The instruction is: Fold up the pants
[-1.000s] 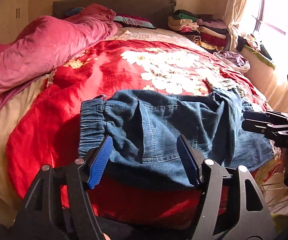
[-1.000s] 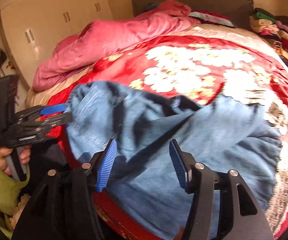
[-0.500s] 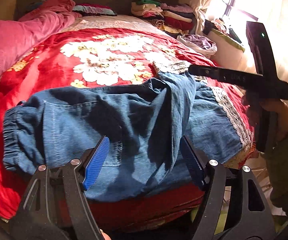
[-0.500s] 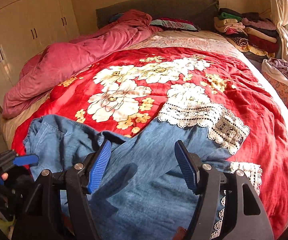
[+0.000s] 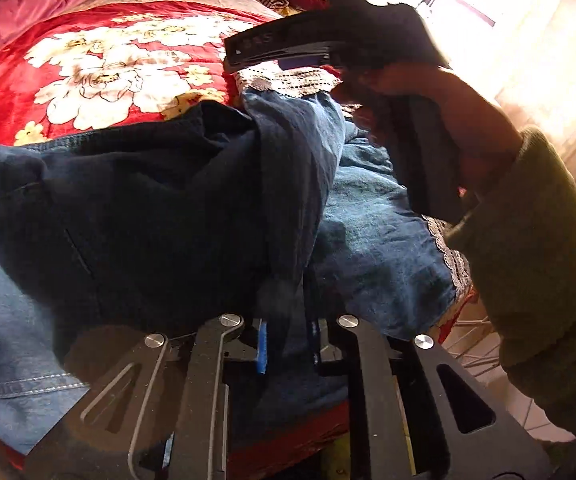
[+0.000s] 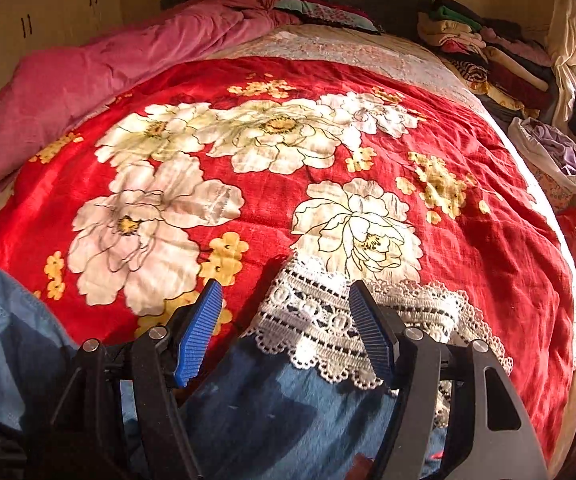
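Blue denim pants (image 5: 371, 236) with white lace-trimmed cuffs (image 6: 327, 324) spread across the near edge of the red bedspread (image 6: 487, 240) printed with white and yellow flowers. Left gripper (image 5: 286, 344) closed narrowly, pinching a raised fold of the denim between its blue pads (fabric bunched dark just ahead of them). Right gripper (image 6: 288, 330) spread wide, hovering above the lace cuff, nothing between its blue ribbed fingers (image 6: 198, 334). Rumpled pink quilt (image 6: 88, 80) along the far left of the bed; stacked folded clothes (image 6: 487, 56) at the far right.
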The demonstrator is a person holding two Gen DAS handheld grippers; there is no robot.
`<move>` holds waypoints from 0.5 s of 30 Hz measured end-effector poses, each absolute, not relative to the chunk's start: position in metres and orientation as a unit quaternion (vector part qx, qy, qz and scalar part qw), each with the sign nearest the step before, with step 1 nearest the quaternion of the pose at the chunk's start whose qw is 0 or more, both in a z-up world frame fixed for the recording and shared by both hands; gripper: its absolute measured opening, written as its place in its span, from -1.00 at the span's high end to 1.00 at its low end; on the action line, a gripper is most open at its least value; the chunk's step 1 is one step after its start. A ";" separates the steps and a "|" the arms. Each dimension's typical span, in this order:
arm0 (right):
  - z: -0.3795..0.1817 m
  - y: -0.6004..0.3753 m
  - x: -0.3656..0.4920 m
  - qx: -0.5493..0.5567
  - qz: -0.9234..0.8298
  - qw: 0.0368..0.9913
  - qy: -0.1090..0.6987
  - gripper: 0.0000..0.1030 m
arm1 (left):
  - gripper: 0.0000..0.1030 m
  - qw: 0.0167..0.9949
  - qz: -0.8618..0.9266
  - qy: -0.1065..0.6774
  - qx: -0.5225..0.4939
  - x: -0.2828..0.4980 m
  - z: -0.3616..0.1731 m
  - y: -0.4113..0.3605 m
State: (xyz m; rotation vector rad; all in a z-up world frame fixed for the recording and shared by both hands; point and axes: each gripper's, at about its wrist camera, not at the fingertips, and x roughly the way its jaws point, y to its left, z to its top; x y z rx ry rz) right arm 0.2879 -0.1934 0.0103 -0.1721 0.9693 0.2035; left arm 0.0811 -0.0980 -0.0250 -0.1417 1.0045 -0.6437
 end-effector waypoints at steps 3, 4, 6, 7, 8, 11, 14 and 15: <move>-0.008 -0.195 0.304 -0.080 0.091 0.864 0.489 -0.22 | 0.88 0.827 -0.304 0.470 -0.047 0.074 -0.027 -0.101; -0.013 -0.198 0.307 -0.074 0.089 0.861 0.494 0.09 | 0.88 0.828 -0.305 0.469 -0.047 0.073 -0.027 -0.101; -0.015 -0.203 0.305 -0.058 0.101 0.865 0.489 0.43 | 0.88 0.830 -0.305 0.465 -0.047 0.072 -0.026 -0.099; -0.012 -0.208 0.302 -0.048 0.108 0.868 0.482 0.74 | 0.88 0.832 -0.303 0.463 -0.045 0.071 -0.026 -0.099; -0.007 -0.212 0.297 -0.038 0.112 0.872 0.475 0.77 | 0.88 0.833 -0.303 0.461 -0.043 0.070 -0.025 -0.097; 0.014 -0.234 0.272 0.000 0.113 0.886 0.449 0.80 | 0.88 0.835 -0.302 0.458 -0.044 0.067 -0.023 -0.093; 0.037 -0.263 0.239 0.040 0.110 0.898 0.424 0.82 | 0.87 0.842 -0.295 0.451 -0.035 0.065 -0.021 -0.094; 0.045 -0.275 0.226 0.051 0.108 0.902 0.414 0.82 | 0.85 0.844 -0.293 0.448 -0.032 0.064 -0.020 -0.094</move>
